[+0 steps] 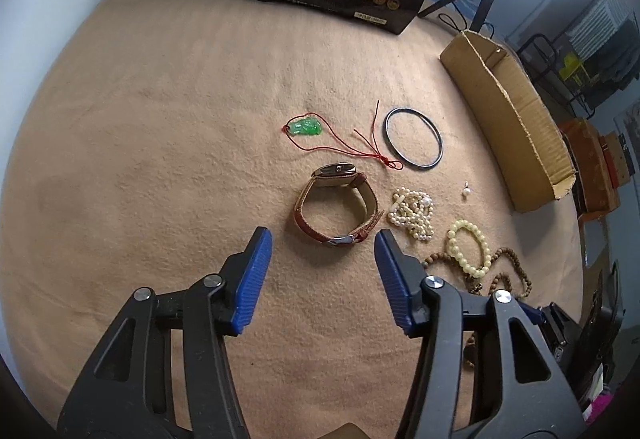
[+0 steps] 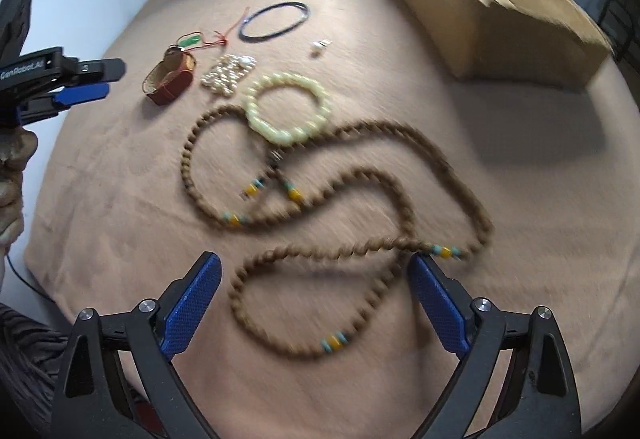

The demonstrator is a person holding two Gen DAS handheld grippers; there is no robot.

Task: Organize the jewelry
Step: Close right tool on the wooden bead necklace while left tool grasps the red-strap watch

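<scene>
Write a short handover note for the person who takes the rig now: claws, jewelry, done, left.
Left claw: open, empty, just short of the red-strap watch.
Right claw: open, empty, over the brown bead necklace.
All lies on the tan cloth: jade pendant, dark bangle, pearl strand, small pearl charm, yellow bead bracelet.
Done: no jewelry visible in the cardboard box.
Left: every piece.

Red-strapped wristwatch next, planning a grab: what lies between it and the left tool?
Only bare tan cloth separates left tool from red-strapped wristwatch, in left wrist view.
</scene>
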